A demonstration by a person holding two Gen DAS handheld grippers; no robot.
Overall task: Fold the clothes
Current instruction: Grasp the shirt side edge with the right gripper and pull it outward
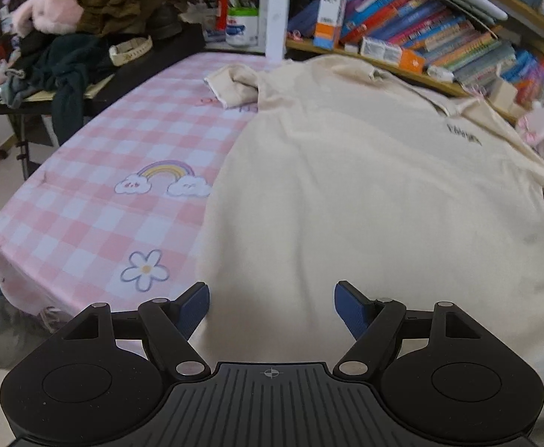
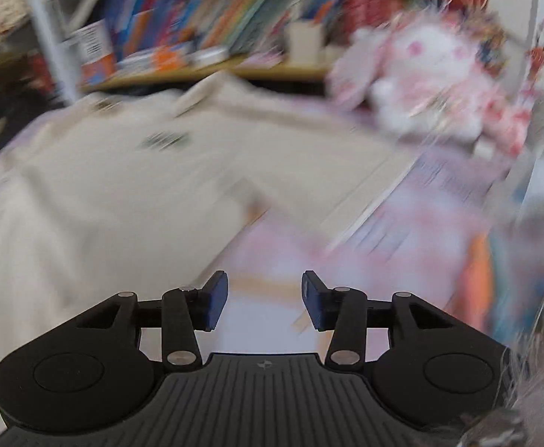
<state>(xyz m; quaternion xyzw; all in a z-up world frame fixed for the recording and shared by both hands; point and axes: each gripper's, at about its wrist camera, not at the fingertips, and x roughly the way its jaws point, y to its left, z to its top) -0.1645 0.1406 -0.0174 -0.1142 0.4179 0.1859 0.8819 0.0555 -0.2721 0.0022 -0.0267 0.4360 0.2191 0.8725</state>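
Cream shirt (image 1: 346,186) flat beneath open left claw (image 1: 272,309).

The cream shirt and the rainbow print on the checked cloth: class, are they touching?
Touching. In the left wrist view, the cream shirt's left edge overlaps the right cloud of the rainbow print on the checked cloth.

Home bedroom/kid's rm, crammed bookshelf (image 1: 439,33), pink gingham cloth (image 1: 104,193), plush toy (image 2: 428,82), clothes pile (image 1: 85,37)

Right wrist view motion-blurred; shirt (image 2: 104,186) print unreadable.
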